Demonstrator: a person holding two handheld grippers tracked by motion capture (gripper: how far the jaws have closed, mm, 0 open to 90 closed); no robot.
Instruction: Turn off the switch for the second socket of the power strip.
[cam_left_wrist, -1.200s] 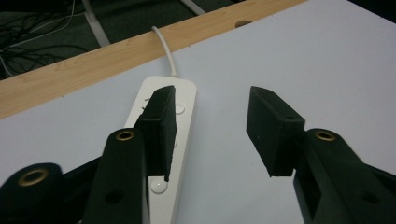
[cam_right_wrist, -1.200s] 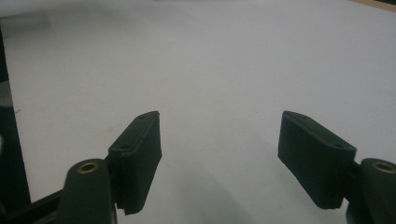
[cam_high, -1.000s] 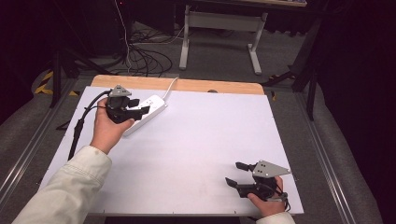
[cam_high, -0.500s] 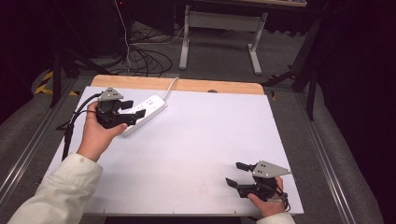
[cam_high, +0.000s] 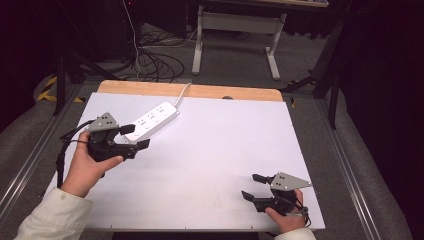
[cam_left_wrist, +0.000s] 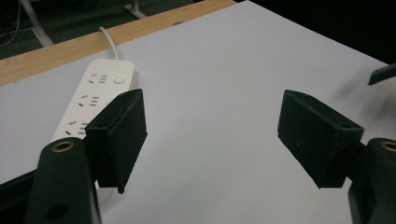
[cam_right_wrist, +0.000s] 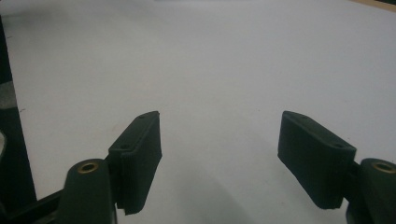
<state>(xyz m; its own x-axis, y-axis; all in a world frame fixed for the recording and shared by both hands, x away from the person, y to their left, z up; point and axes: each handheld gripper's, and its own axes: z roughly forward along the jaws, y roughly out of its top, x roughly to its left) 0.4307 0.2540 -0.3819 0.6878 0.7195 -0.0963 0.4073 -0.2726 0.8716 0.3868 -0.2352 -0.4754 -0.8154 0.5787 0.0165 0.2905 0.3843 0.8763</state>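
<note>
White sheeting covers the surface (cam_high: 210, 165), with a strip of bare wood along its far edge and dark floor, cables and a grey stand beyond it. On the far left part of the sheet lies a white power strip (cam_high: 152, 120), set at a slant, its white cord running off over the wooden edge. In the left gripper view the strip (cam_left_wrist: 91, 105) shows several rows of sockets and a round button near the cord end.

Just beside the strip's near end is the left claw (cam_high: 135, 136), held in the person's left hand (cam_high: 87, 165), whose pale sleeve comes in from the bottom left corner. Its jaws have just been opening and now stand wide apart with only white sheet between them; they do not press on the strip. In its own view the left-hand jaw overlaps the strip's near end, while the other jaw stands over bare sheet. A black cable trails from the gripper off the left side.

Well apart, near the front right corner, the right claw (cam_high: 254, 186) rests low over the sheet in the person's right hand (cam_high: 282, 220). Its jaws are also spread, with bare white sheet between them in the right gripper view.
</note>
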